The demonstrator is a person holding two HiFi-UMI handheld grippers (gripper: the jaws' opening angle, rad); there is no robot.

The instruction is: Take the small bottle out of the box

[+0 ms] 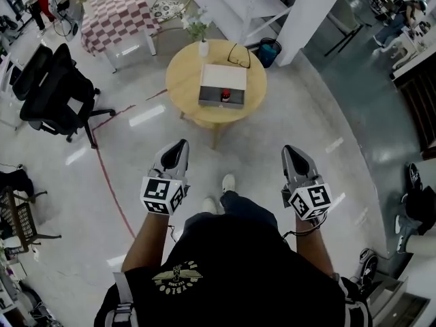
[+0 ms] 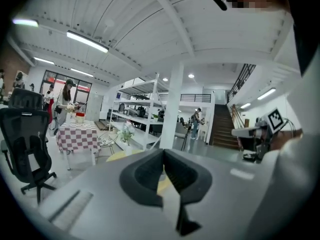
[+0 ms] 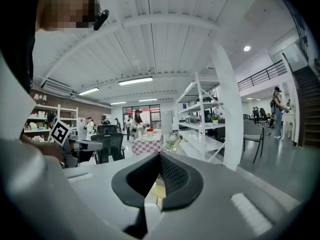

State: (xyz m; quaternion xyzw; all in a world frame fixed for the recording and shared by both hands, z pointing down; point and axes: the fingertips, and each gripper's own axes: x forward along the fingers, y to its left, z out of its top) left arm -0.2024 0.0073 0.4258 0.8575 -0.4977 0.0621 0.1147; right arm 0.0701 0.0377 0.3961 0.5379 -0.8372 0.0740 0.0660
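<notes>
Box (image 1: 223, 78) and bottle (image 1: 225, 95) sit on the table (image 1: 180, 80) ahead, well apart from my left gripper (image 1: 181, 144) and right gripper (image 1: 290, 150), both closed tight, empty.

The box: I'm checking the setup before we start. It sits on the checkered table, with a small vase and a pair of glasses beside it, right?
No. The box sits on the round wooden table, not the checkered table behind it, as the head view shows. The small vase and glasses are beside it.
</notes>
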